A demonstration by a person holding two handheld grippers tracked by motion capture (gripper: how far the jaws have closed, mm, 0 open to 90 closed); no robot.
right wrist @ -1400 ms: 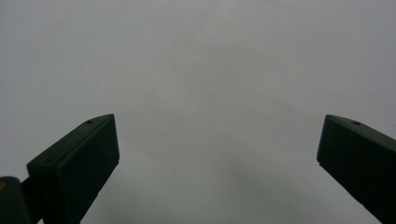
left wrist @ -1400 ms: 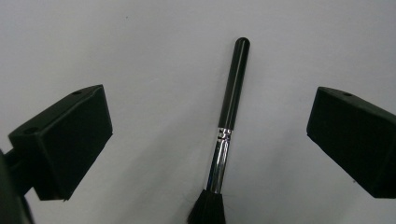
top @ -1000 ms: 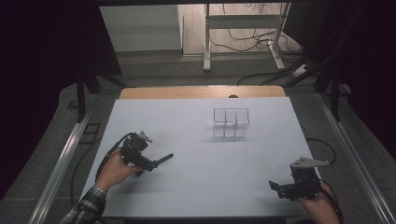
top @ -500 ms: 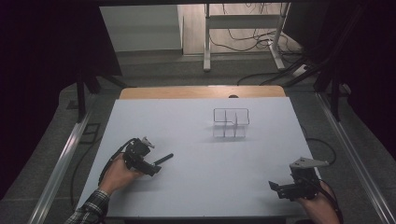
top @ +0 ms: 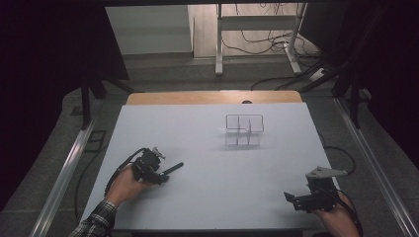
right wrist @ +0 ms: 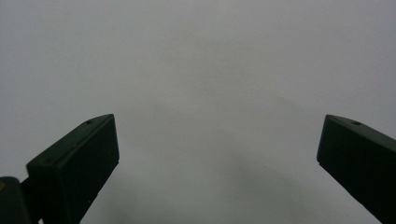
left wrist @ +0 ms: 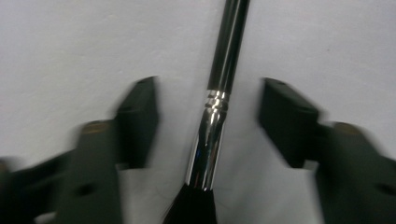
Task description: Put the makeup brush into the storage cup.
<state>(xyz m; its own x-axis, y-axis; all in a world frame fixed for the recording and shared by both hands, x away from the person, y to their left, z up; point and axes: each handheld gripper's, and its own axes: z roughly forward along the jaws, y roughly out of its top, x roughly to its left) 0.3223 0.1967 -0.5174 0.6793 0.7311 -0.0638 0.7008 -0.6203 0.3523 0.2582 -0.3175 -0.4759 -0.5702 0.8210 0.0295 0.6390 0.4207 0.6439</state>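
A black-handled brush (left wrist: 227,56) with a silver ferrule lies on the white table (top: 207,148). In the high view its handle (top: 173,168) sticks out to the right of my left gripper (top: 159,174). In the left gripper view that gripper (left wrist: 208,112) straddles the ferrule. Its jaws have just been closing and are blurred, with a gap still on each side of the brush, so they stand open. My right gripper (top: 291,199) rests at the near right of the table. In the right gripper view it (right wrist: 217,154) is wide open over bare table.
A clear plastic organiser (top: 243,131) with several compartments stands right of the table's middle, toward the far side. Metal rails run along both sides of the table. A wooden strip (top: 212,97) borders the far edge.
My left hand has shifted slightly toward the near edge, over the brush end. The brush handle and the right gripper have stayed where they were.
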